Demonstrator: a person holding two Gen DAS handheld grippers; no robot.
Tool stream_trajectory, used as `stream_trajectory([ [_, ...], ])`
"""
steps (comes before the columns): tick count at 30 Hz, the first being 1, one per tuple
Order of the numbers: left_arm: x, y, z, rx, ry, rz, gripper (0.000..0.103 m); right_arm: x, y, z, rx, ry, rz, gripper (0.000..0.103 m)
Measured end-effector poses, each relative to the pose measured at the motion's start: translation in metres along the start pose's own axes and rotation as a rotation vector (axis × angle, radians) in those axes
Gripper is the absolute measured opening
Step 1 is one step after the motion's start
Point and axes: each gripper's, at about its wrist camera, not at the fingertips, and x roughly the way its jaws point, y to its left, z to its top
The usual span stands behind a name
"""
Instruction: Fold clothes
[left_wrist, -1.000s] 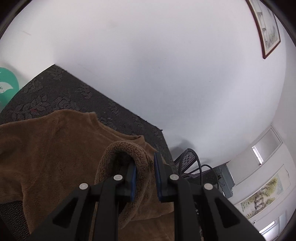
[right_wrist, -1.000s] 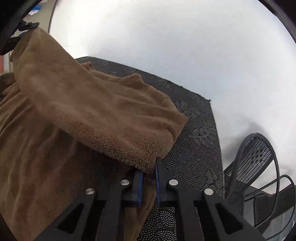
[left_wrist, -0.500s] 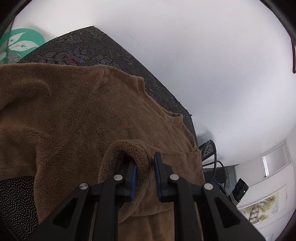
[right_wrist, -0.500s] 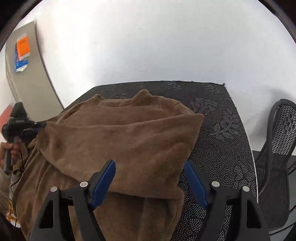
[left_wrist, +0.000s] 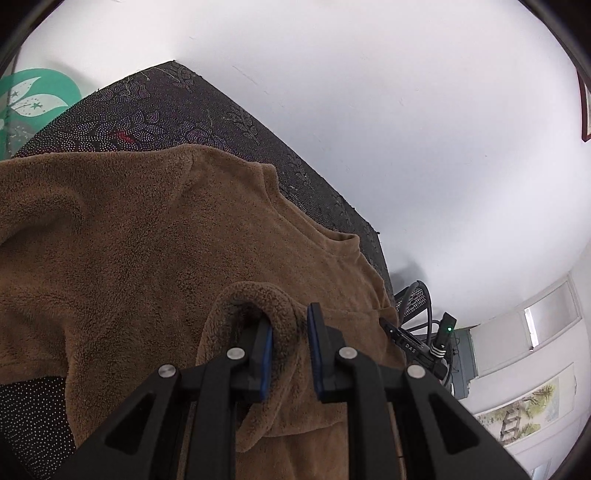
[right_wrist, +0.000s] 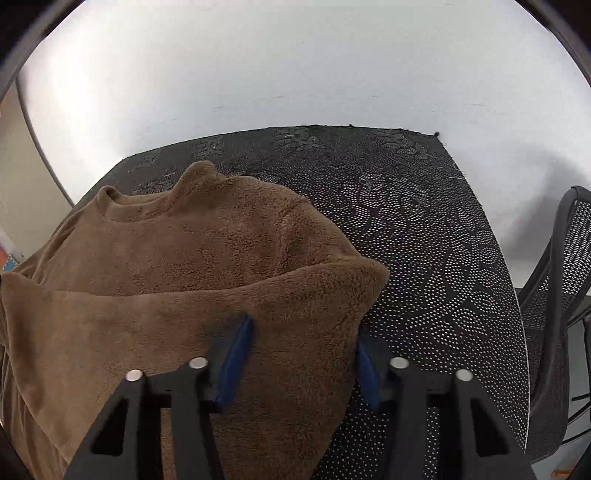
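Observation:
A brown fleece sweater (left_wrist: 147, 240) lies on a black patterned table (left_wrist: 166, 107), its collar toward the far edge. My left gripper (left_wrist: 290, 321) is shut on a raised fold of the sweater, which loops over its left finger. In the right wrist view the sweater (right_wrist: 203, 258) has one side folded over its body. My right gripper (right_wrist: 304, 328) stands over the folded corner. Its jaws are closing with the fleece between them, and the blue pads (right_wrist: 236, 354) sit at the fabric's sides without a clear pinch.
Bare table (right_wrist: 424, 221) stretches right of the sweater to its edge. A black mesh chair (right_wrist: 565, 258) stands beyond that edge. A black device with a green light (left_wrist: 445, 332) shows past the sweater's right side. White wall lies behind, with a green sign (left_wrist: 33, 99) at the left.
My right gripper let go of the sweater's edge, opened wide, shifted over the folded corner, and its jaws have narrowed again. My left gripper sank toward the table, still holding its fold.

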Motion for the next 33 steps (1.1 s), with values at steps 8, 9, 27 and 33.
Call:
stream_trajectory([
  [8, -0.021, -0.049, 0.032, 0.143, -0.142, -0.04, 0.019, -0.022, -0.016, 0.0, 0.113, -0.111, -0.028, 0.016],
  [9, -0.022, -0.05, 0.038, 0.15, -0.161, -0.029, 0.019, -0.023, -0.019, 0.0, 0.131, -0.122, -0.038, 0.016],
  [27, 0.059, 0.021, 0.048, -0.022, 0.098, 0.055, 0.078, -0.008, -0.029, -0.008, 0.187, -0.096, -0.06, 0.052],
  [33, 0.087, 0.027, 0.051, -0.051, 0.153, 0.079, 0.06, -0.028, -0.031, -0.012, 0.212, -0.149, -0.082, 0.057],
])
